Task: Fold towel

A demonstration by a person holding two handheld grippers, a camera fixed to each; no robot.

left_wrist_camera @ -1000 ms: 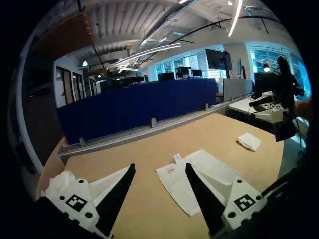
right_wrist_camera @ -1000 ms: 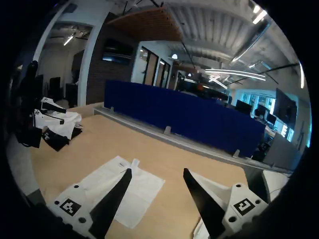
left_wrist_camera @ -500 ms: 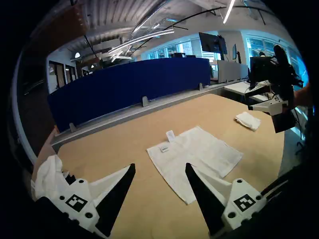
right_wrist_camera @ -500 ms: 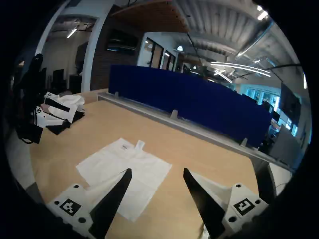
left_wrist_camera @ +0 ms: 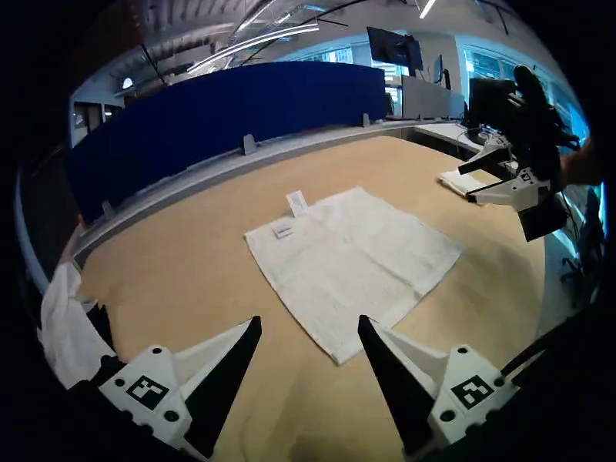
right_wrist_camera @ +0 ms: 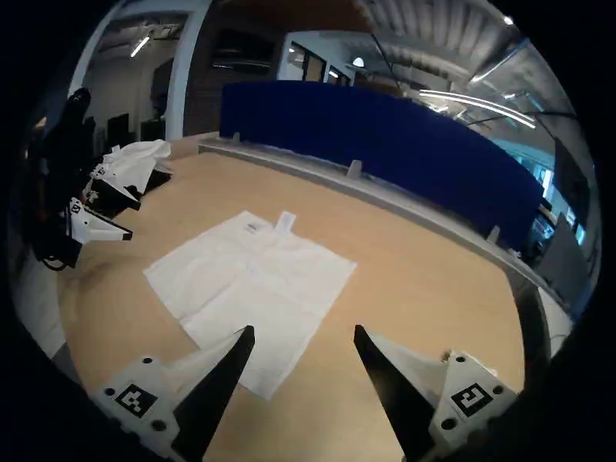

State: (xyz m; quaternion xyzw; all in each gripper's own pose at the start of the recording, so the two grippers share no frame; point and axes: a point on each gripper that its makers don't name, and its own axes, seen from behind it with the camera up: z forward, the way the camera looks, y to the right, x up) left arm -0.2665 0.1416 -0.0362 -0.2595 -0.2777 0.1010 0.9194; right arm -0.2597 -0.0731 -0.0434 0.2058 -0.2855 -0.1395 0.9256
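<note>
A white towel (left_wrist_camera: 354, 266) lies spread flat in the middle of the tabletop (left_wrist_camera: 177, 254), ready for folding, while the left gripper (left_wrist_camera: 308, 319) and right gripper (right_wrist_camera: 303, 329) hover above its near side, both gaping wide and holding nothing, apparently poised to take its corners.

The towel (left_wrist_camera: 354, 262) is showing plain white, the table (left_wrist_camera: 177, 262) tan, the divider (left_wrist_camera: 231, 108) deep blue, the fingers (left_wrist_camera: 227, 377) black beside black-and-white markers (left_wrist_camera: 147, 390).
</note>
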